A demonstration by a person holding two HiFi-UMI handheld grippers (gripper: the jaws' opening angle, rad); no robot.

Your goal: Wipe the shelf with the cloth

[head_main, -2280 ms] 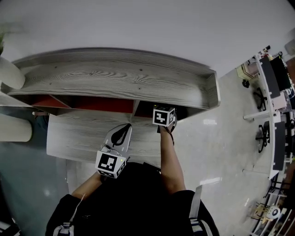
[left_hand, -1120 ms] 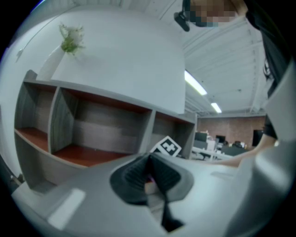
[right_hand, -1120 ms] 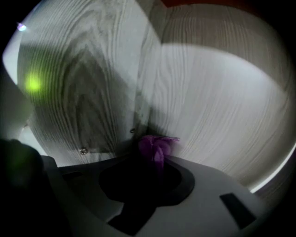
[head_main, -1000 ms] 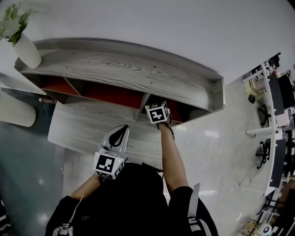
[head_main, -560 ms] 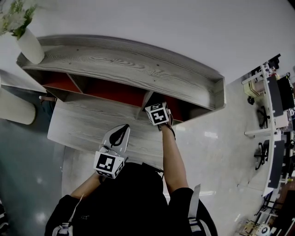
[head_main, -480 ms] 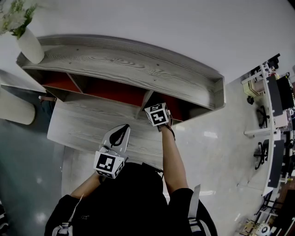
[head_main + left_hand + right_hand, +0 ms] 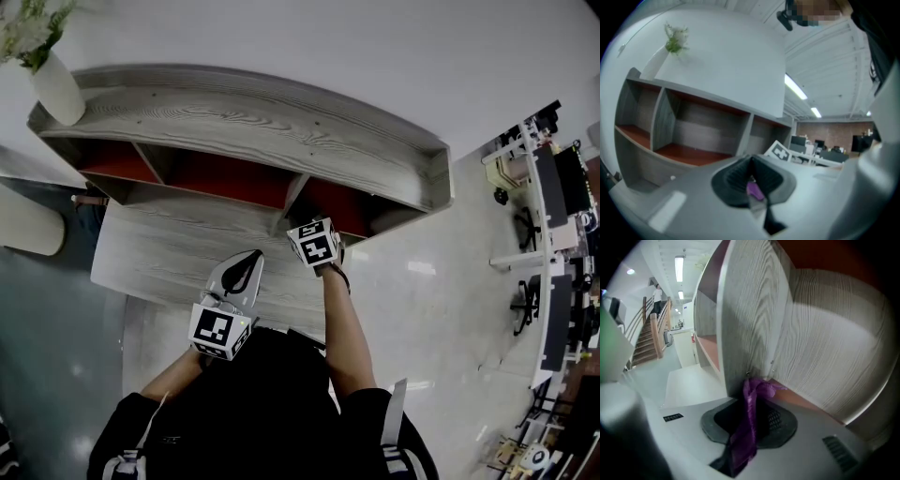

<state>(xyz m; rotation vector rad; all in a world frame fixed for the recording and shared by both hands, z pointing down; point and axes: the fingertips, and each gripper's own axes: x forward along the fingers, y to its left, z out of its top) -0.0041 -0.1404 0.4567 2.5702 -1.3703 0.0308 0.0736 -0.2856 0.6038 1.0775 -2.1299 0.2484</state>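
Desk: Where does the head view sit?
Photographer: High above the person, facing steeply down on the shelf (image 7: 253, 122), the table (image 7: 159, 258) near it and open floor (image 7: 422, 309) at right.
Desk: The left gripper view?
Photographer: Low over the table, looking along the left gripper (image 7: 751, 174) into the shelf's open compartments from a little way off. A plant (image 7: 675, 38) tops the far left.
Desk: The right gripper view?
Photographer: Hard against a shelf divider (image 7: 745, 315), along the right gripper (image 7: 751, 416) closed on the cloth (image 7: 749, 397). A staircase (image 7: 647, 341) lies far left.
Desk: Shared ground?
Photographer: The shelf, in all three. The right gripper's marker cube (image 7: 779, 151) shows in the head and left gripper views.
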